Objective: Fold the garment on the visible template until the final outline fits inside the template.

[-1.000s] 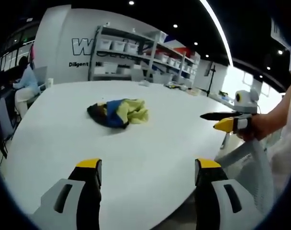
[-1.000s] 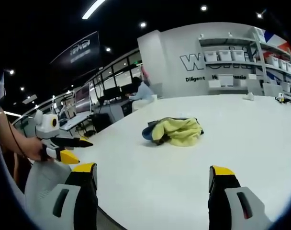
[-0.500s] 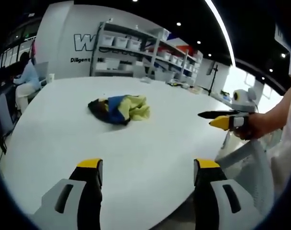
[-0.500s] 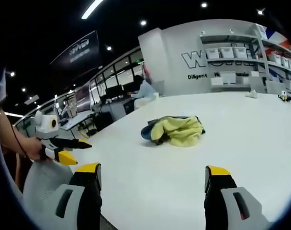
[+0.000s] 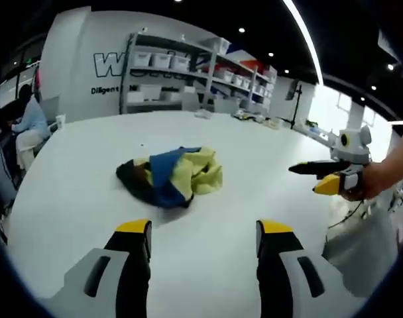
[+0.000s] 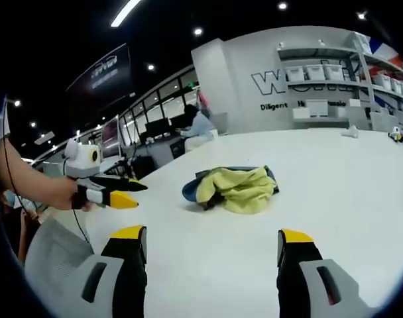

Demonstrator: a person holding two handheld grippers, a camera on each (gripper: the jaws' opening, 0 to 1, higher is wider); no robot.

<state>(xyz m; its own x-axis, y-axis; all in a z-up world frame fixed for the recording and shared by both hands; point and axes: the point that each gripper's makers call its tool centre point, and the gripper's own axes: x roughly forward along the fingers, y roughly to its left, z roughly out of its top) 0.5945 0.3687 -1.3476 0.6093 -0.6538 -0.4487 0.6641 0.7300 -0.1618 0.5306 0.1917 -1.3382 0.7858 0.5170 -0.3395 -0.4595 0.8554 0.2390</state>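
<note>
Two grippers are up over the white tabletop (image 5: 268, 165), both with jaws spread and nothing between them. From the left gripper view, my left gripper (image 5: 200, 230) points at the garment (image 5: 170, 175), a crumpled heap of yellow, blue and black cloth lying near the middle of the tabletop, apart from either gripper. The right gripper (image 5: 321, 177) comes in from the right, held in a hand (image 5: 377, 182) above the tabletop's edge. In the right gripper view the garment (image 6: 230, 188) sits ahead of my right gripper (image 6: 211, 236) (mostly yellow from this side). I can't make out a template outline. Shelving (image 5: 188, 79) lines the far wall.
</note>
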